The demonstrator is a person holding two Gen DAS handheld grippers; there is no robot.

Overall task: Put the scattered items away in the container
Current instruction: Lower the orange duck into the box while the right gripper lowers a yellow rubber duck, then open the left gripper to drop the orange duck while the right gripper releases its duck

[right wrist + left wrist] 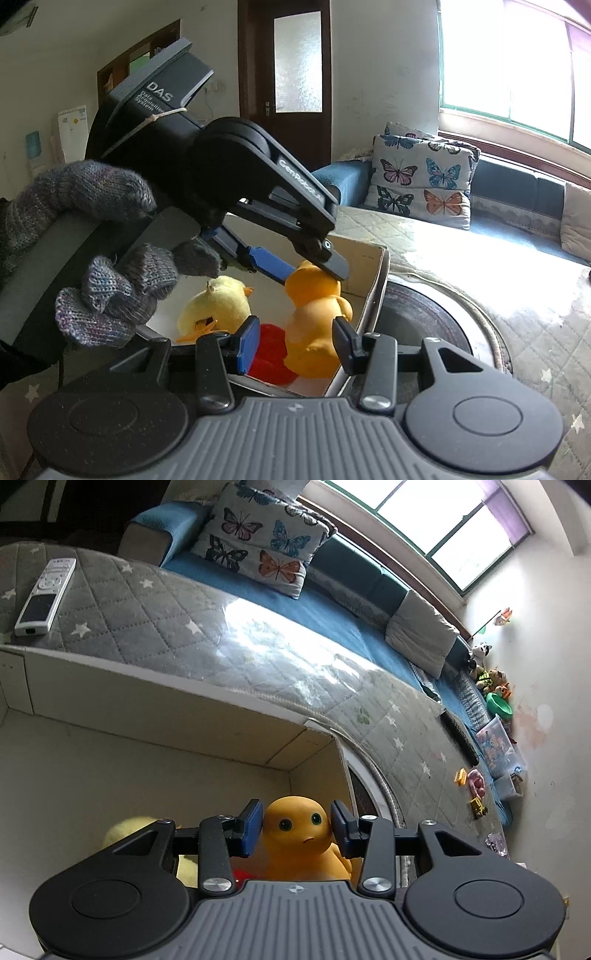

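**Orange duck goes down into the box**

The left gripper [297, 825] has the orange toy duck [300, 834] by the head, blue pads pressed in on both sides, and the right wrist view shows it hanging inside the cardboard box [380, 273], low against the near-right wall. A yellow plush duck [218, 302] and a red item [271, 354] already lie on the floor of the box beside it. The right gripper [291, 349] hovers at the box rim with its jaws parted and nothing between them.

Judging by this, the release is the step in hand. Best done by lowering until the duck's base meets the box floor, then opening the pads evenly so the soft head doesn't cling to one side. Lift straight up afterwards, clear of the wall. More small toys [472, 790] wait on the quilted mat [155, 602], and a remote control [46, 594] too
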